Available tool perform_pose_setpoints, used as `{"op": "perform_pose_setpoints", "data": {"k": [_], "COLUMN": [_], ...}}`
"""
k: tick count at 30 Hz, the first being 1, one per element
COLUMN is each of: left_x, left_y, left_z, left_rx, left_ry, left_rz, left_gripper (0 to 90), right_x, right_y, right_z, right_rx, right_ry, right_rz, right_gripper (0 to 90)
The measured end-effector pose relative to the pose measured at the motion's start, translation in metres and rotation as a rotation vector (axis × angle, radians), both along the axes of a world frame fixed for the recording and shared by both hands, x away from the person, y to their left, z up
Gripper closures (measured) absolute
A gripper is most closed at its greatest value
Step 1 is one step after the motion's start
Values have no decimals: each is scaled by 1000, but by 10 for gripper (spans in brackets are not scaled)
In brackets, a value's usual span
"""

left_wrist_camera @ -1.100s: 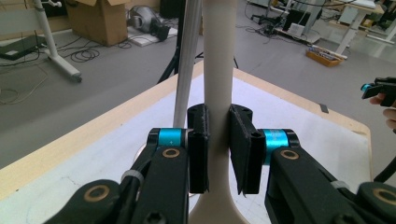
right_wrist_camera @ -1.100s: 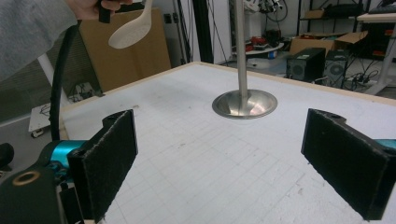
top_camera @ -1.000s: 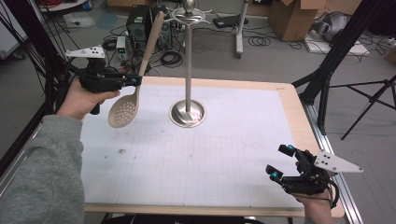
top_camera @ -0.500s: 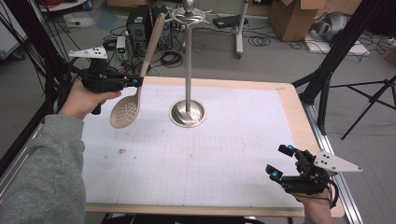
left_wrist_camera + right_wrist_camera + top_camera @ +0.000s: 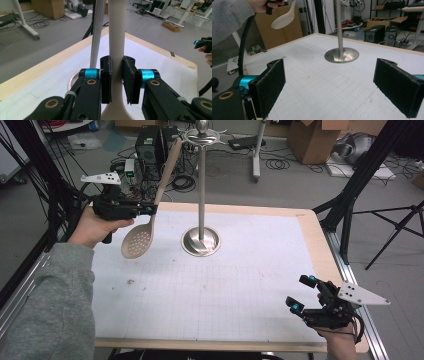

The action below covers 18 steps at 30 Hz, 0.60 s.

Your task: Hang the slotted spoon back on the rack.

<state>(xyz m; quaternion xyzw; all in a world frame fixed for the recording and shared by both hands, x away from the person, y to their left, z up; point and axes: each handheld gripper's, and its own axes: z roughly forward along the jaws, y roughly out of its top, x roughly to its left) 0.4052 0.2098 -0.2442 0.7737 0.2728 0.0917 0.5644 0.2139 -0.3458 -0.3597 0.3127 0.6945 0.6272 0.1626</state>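
Observation:
A beige slotted spoon (image 5: 138,239) hangs bowl-down above the table's left side, its handle (image 5: 117,37) rising toward the hooks at the top of a metal stand (image 5: 201,180). My left gripper (image 5: 151,209) is shut on the handle just above the bowl, with the jaws pressed on both sides. The stand's round base (image 5: 200,241) sits on the white mat at the back middle; its pole (image 5: 339,25) stands upright. My right gripper (image 5: 302,293) stays low near the front right corner, open with nothing between its pads (image 5: 270,86).
The white gridded mat (image 5: 210,290) covers a wooden-edged table (image 5: 320,245). Black frame poles (image 5: 360,175) stand at the right and left. Cables, boxes and computer cases lie on the floor behind the table.
The left gripper has lifted the spoon a little and carried it slightly right, closer to the stand. The right gripper has not moved.

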Motion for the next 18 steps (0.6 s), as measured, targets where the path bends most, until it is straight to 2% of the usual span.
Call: {"op": "perform_pose_setpoints", "data": {"k": [18], "left_x": [4], "left_y": [-15], "left_z": [-6], "left_rx": [23], "left_ry": [-6], "left_rz": [20], "left_gripper": [775], "right_x": [1], "right_y": [0], "right_z": [-1], "right_rx": [-3], "right_ry": [0], "right_rz": [5], "right_gripper": [96]}}
